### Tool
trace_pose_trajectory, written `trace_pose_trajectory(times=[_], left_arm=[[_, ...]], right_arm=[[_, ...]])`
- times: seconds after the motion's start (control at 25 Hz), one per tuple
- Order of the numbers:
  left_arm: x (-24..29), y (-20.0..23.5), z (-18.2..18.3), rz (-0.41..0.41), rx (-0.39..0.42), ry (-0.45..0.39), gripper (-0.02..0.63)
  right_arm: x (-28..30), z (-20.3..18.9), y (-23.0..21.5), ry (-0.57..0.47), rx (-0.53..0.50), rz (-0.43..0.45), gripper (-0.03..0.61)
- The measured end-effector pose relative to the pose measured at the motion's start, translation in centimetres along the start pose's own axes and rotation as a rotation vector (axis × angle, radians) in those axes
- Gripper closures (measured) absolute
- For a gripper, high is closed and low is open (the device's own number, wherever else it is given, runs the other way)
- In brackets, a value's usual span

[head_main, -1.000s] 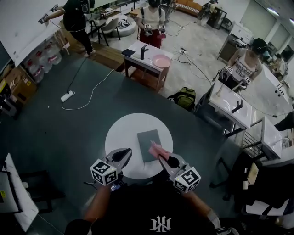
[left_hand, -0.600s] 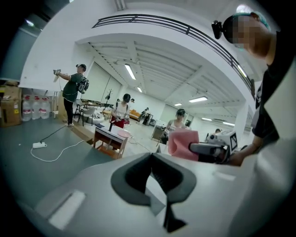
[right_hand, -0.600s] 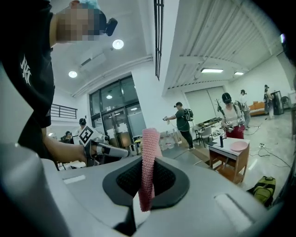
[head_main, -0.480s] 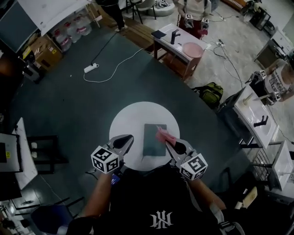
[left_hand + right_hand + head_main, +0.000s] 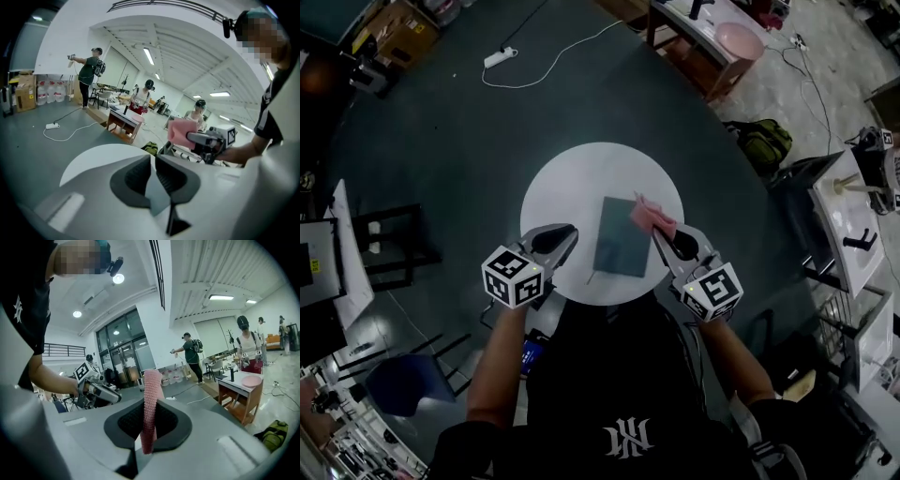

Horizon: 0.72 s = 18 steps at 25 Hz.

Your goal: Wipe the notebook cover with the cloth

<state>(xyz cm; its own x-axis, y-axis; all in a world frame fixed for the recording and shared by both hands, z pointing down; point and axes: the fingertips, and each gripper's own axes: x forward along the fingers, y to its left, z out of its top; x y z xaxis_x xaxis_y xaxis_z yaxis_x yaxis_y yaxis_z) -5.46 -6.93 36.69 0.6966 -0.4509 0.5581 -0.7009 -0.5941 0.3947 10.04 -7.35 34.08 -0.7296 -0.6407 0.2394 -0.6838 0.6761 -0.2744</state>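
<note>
Looking down from the head view, one round white tabletop carries one dark notebook. The notebook lies flat on the right half of the tabletop, with its near edge close to the near edge of the tabletop. There are two grippers and one pink cloth. The right gripper comes in over the near right edge of the tabletop and holds the cloth at the far right corner of the notebook. I cannot tell from here if the cloth touches the cover. The left gripper is over the near left edge of the tabletop, just beside the left edge of the notebook and apart from it.

From the left gripper view, the left gripper has its jaws closed together at the tips, with nothing between them. Beyond them the tabletop shows as a white curve. At the right, the right gripper holds the cloth up by one edge.

From the right gripper view, the right gripper is clamped on the cloth, which stands upright between the two jaws as a narrow pink strip. At the left, the left gripper points inward with its jaws closed. The notebook is not seen in this view.
</note>
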Motion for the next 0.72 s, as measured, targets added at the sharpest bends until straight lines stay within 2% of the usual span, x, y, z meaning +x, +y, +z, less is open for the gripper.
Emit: trace_pose_trajectory(times=[0.16,0.36,0.52,0.72], left_arm=[[2.7,2.1,-3.2,-0.062,-0.035,0.047,0.571],[6.1,5.6,-8.0,-0.111,-0.094,0.112,0.560],[8.7,6.9,-11.5,-0.135,-0.135,0.170,0.543],[11.4,8.1,-15.0,-0.146,-0.149,0.232,0.537]], right_arm=[[2.6,-2.6,-0.9,0.050,-0.073,-0.034,0.565],[6.0,-5.5,-2.1,0.111,-0.221,-0.045,0.565],[7.8,-8.3,-3.1,0.144,-0.257,-0.038,0.565],[10.3,-11.9,-3.2,0.190,-0.311,-0.031,0.565]])
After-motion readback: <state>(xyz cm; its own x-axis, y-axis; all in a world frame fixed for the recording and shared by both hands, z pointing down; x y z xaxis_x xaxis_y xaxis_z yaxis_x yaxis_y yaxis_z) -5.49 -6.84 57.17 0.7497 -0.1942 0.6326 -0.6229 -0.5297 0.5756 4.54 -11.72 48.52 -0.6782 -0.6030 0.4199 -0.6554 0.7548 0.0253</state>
